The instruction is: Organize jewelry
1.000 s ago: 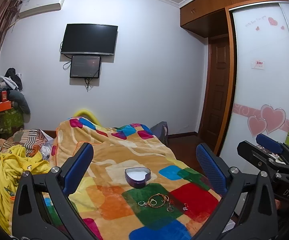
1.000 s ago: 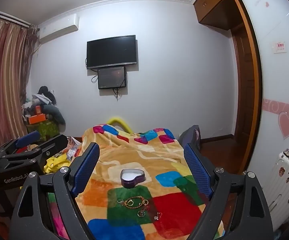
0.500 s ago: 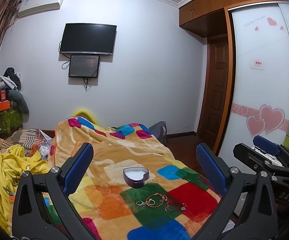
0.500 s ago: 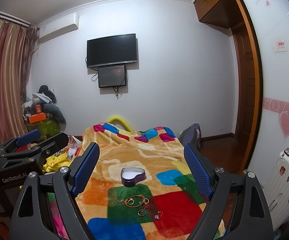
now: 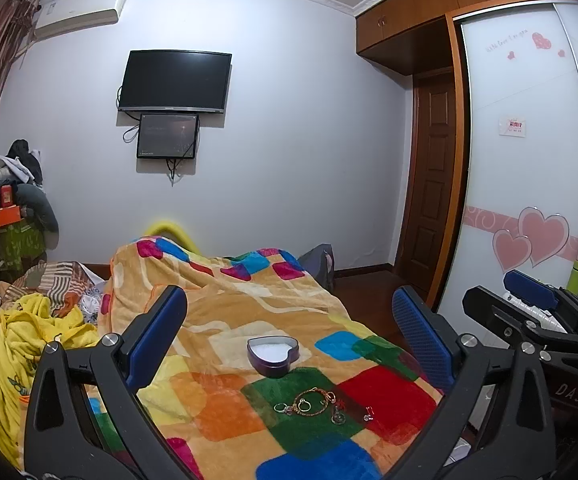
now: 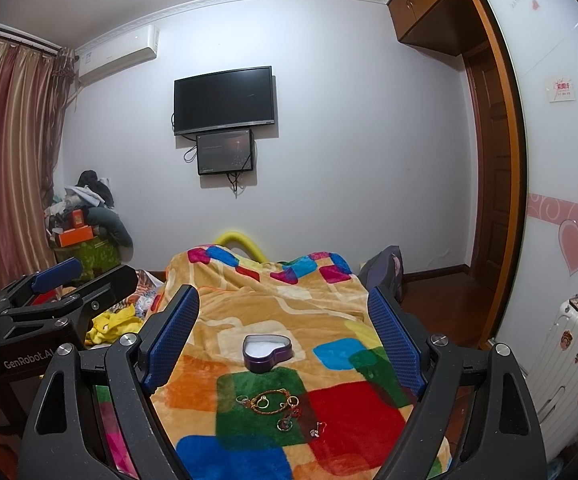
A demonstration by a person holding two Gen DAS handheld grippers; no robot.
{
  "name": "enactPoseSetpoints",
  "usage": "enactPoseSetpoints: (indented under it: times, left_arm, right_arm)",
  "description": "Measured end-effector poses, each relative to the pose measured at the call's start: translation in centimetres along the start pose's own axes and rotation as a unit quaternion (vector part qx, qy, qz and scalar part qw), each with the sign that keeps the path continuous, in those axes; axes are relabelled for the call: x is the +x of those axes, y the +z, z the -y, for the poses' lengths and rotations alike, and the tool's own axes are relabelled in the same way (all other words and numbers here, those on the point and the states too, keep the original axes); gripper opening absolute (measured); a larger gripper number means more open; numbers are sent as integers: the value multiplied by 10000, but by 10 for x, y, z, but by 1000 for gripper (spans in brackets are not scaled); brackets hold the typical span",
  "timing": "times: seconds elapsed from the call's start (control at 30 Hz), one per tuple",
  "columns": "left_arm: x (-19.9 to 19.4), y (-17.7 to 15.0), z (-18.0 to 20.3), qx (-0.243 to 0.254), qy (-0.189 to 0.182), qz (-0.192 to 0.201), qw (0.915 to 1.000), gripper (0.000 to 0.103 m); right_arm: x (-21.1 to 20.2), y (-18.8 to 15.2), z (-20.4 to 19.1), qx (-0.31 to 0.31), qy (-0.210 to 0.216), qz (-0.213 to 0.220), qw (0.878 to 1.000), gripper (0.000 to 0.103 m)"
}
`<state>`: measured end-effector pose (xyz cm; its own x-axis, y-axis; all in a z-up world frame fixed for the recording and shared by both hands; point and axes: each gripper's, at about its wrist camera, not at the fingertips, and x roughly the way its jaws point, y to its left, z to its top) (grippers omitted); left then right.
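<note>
L gripper and R gripper both wide, holding nothing, above blanket. Heart box far of bracelet w/ rings; blanket's right edge near.

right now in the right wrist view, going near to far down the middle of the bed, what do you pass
small earring → gold bracelet → heart-shaped box → yellow tube at the bed's far end → small screen on the wall → tv above it
</note>
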<state>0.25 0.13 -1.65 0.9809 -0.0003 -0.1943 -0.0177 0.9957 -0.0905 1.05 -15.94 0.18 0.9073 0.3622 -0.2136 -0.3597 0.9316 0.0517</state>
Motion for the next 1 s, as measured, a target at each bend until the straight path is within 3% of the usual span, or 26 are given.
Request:
enactPoseSetpoints:
  times: [1.0]
  left_arm:
    - [3,6,2,-15,-4,-76,10000,103]
  right_arm:
    - [3,-4,2,1,20,-108,9999,84]
